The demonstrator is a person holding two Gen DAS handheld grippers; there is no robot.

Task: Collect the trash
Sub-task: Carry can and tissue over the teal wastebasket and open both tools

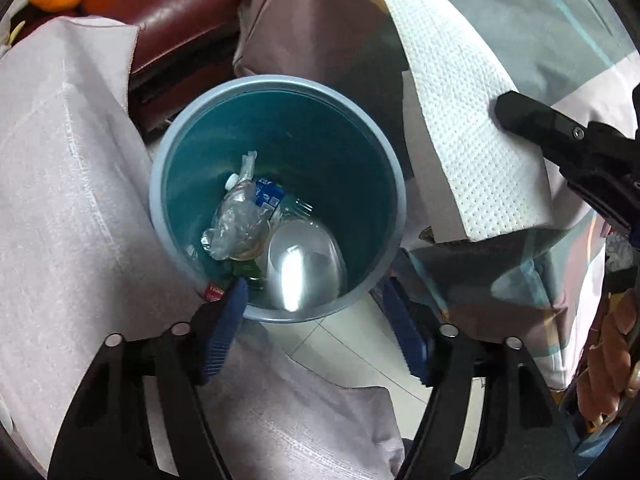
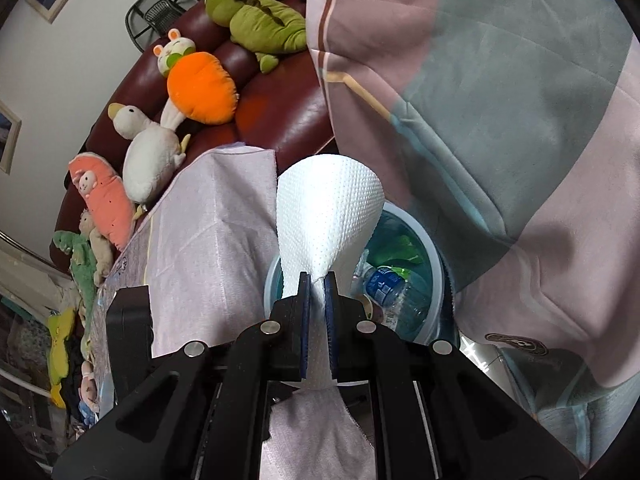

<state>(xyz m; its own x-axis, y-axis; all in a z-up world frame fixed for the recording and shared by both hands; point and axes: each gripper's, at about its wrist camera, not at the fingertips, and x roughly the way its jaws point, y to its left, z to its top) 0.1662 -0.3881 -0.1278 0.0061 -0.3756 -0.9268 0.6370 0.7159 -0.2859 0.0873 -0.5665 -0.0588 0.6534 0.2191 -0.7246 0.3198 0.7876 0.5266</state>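
The bin (image 1: 276,200), a round blue tub standing on the floor between 2 cloth-draped surfaces, is the landmark. Inside it lie a clear plastic lid (image 1: 304,260), a water bottle (image 1: 272,200) and a crumpled clear bag (image 1: 236,224). The paper towel (image 2: 328,220) hangs pinched between the closed jaws of the right gripper (image 2: 318,320), beside the bin's rim and partly above its mouth. The left gripper (image 1: 312,336) hovers over the bin's near edge, jaws wide and empty. To drop the towel cleanly, I judge the right gripper should shift fully over the bin's centre before releasing, so the broad sheet does not drape on the rim.
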